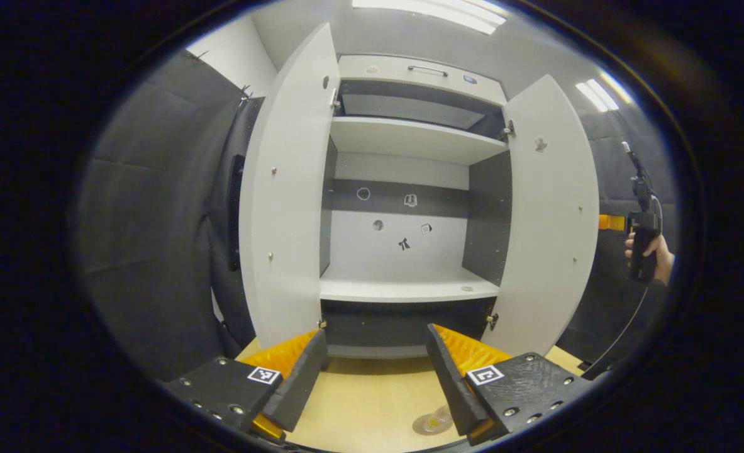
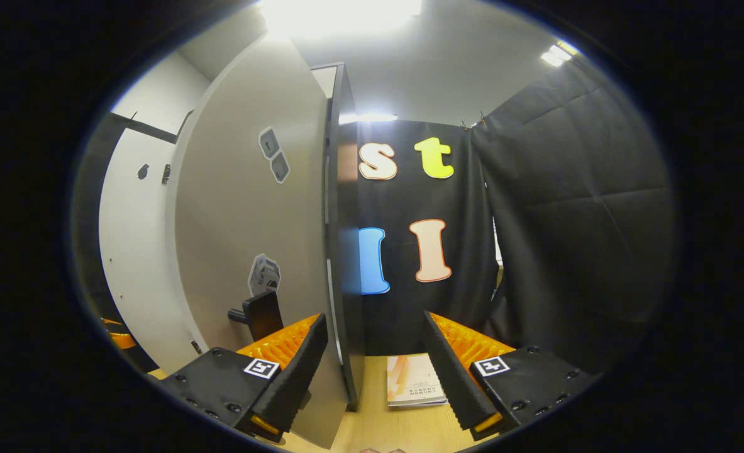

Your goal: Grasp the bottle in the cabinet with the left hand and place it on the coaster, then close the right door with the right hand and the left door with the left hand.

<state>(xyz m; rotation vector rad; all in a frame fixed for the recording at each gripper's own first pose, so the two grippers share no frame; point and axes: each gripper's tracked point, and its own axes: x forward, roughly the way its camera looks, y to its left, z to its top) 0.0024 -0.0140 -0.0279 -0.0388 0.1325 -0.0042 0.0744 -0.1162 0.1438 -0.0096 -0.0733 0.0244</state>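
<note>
Left door (image 1: pixel 287 207): it stands wide open, ahead of the left gripper's (image 1: pixel 377 377) left finger. It could swing too fast and bang if it is pushed hard.
Left gripper fingers: they are spread apart and hold nothing.
Cabinet (image 1: pixel 409 141): it is straight ahead, past the gap between the fingers. Its shelves look bare, so I think the bottle is already out.
Bottle: I cannot find it for sure. A clear round thing (image 1: pixel 433 423) lies on the table (image 1: pixel 372 409) just by the left gripper's right finger. It may be the bottle or the coaster; it is too small to tell.
Risk near that finger: the finger could bump the clear thing and knock it over, because they are so close.
Right door (image 1: pixel 551 220): it is open too, ahead of the left gripper's right finger. In the right gripper view its thin edge (image 2: pixel 340 251) stands just past the gap between the fingers.
Right gripper (image 2: pixel 375 377): the fingers are spread and pinch nothing. A hand (image 1: pixel 651 255) holds it beside the right door.
Risk at the right door: the fingers could slip off the thin edge, or the door could catch a finger as it shuts.
Handle (image 2: pixel 255 311): a dark one sticks out of the door, just ahead of the right gripper's left finger.
Booklet (image 2: pixel 414 380): it lies flat on the table between the right gripper's fingers, out of the door's way, I think.
</note>
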